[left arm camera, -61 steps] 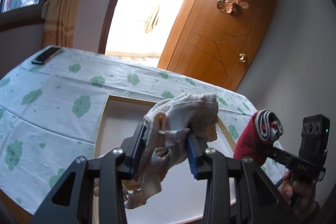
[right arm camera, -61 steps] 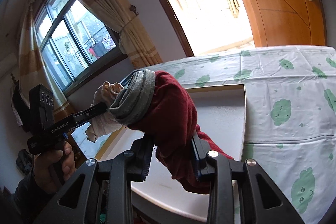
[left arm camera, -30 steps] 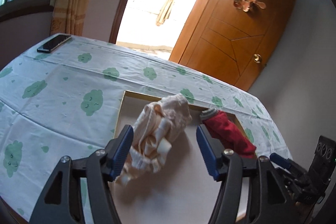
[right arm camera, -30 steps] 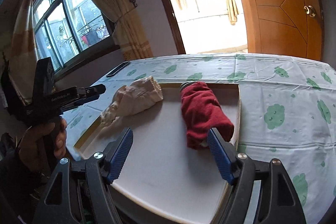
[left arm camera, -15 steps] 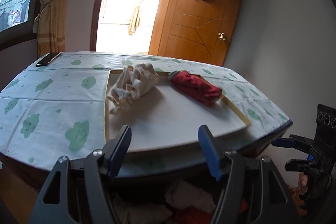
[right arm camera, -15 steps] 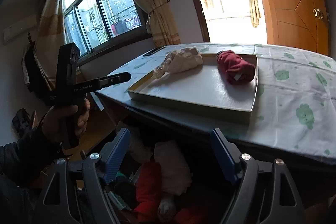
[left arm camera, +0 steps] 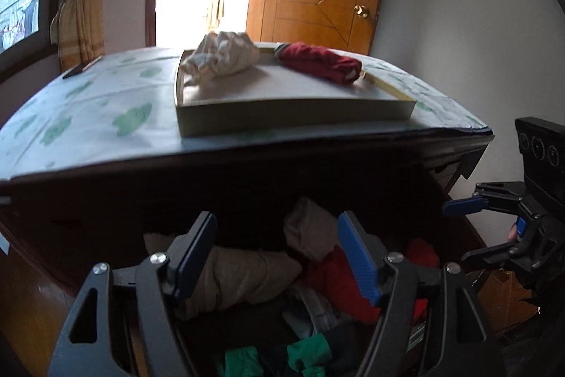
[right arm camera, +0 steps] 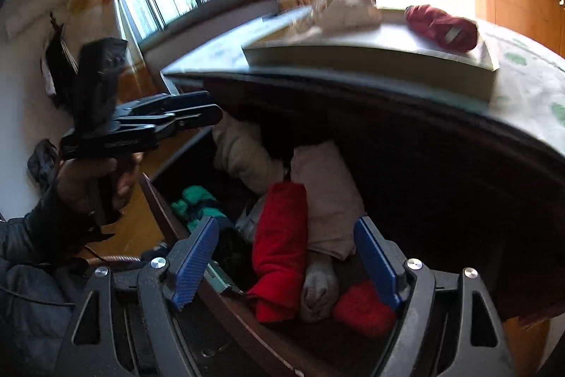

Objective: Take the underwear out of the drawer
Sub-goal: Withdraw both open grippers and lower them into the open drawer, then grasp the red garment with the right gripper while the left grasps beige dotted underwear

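1. While both grippers point down toward the open drawer [right arm camera: 166, 211], the left gripper [left arm camera: 277, 258] has its jaws opening, and nothing is pinched between its blue pads; the clothes seen in the gap lie below it in the drawer.
2. Just beyond the left gripper's fingertips sits a beige rolled garment [left arm camera: 240, 274], with a red piece [left arm camera: 332, 274] toward its right finger and green fabric [left arm camera: 307, 350] closer in, low between the two fingers.
3. The right gripper [right arm camera: 286, 257] stands wide apart and grips nothing; its pads touch no cloth.
4. Framed between the right gripper's fingers lies a red rolled underwear [right arm camera: 279, 246], with a pale pink folded piece [right arm camera: 328, 196] just beyond it toward the right finger and a small red bundle [right arm camera: 363, 310] close to that finger's pad.
5. Above and beyond both tools, on the tablecloth [left arm camera: 106, 115], rests a shallow tray [left arm camera: 293, 117] that carries a cream garment [left arm camera: 220, 57] and a dark red garment [left arm camera: 319, 60], apart from each other.
6. From the right wrist view, the person's hand [right arm camera: 95, 179] holds the left tool to the left of the right gripper, over the drawer's edge.
7. A dark phone [left arm camera: 81, 68] lies on the cloth, far off to the left of the tray.
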`<action>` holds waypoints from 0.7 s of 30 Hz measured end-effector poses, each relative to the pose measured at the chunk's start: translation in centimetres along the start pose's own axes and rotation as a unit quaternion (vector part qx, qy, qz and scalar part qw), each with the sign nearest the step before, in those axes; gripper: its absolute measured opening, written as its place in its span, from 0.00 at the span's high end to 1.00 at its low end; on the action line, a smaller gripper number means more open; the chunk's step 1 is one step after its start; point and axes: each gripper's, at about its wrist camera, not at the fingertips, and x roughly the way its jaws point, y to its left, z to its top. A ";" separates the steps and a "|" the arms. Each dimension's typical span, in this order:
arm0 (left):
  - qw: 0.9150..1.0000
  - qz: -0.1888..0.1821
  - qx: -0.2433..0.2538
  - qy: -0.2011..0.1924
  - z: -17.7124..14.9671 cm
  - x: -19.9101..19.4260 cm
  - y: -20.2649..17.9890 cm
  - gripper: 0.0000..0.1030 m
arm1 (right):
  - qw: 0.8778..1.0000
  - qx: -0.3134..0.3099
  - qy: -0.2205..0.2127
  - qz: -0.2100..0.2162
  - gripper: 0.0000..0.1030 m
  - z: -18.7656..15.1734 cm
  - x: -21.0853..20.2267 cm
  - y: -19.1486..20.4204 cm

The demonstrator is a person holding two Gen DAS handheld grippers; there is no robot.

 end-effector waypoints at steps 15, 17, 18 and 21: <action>0.999 0.024 0.011 0.046 -1.9 1.5 1.3 0.29 | 0.989 -0.039 0.142 -0.009 0.22 1.4 8.9 1.7; 0.998 0.024 0.012 0.050 -2.0 1.6 1.4 0.29 | 0.988 -0.043 0.150 -0.010 0.22 1.5 9.5 1.7; 0.998 0.026 0.013 0.052 -2.0 1.6 1.5 0.29 | 0.987 -0.044 0.157 -0.008 0.22 1.5 9.9 1.6; 0.998 0.029 0.017 0.059 -2.2 1.7 1.6 0.28 | 0.985 -0.031 0.167 0.012 0.23 1.5 10.7 1.2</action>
